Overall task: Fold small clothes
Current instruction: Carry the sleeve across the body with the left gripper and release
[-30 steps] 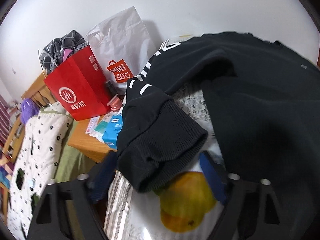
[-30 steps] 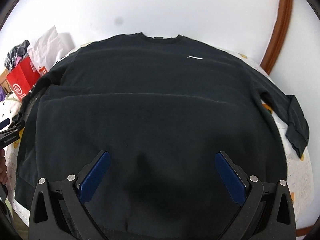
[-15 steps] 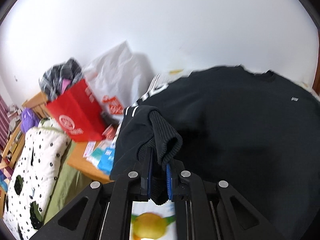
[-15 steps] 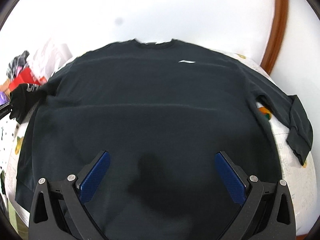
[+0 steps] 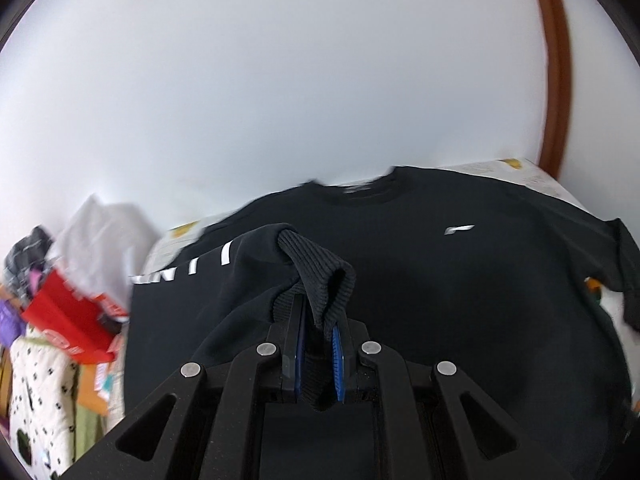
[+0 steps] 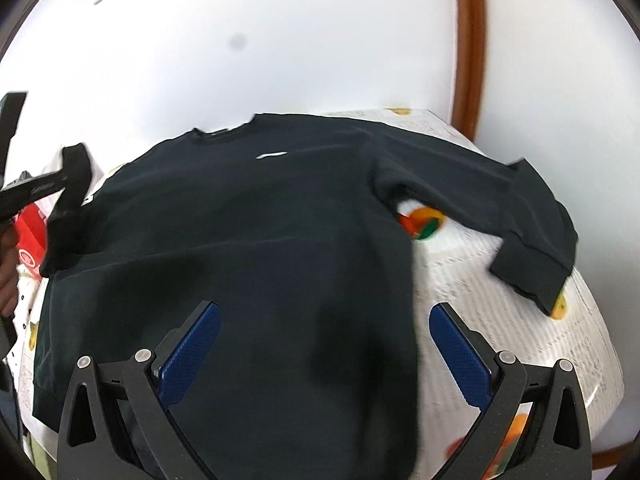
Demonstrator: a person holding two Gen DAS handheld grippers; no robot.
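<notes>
While the sweater lies flat on the bed | left gripper clamped on the cuff, sleeve lifted over the body | right gripper wide open, empty | step: folding left sleeve in | next: lay cuff across chest, let go

Sweatshirt spread flat on the printed sheet, collar toward the wall, one sleeve off to the right, paper bag way left beside the patterned quilt.
</notes>
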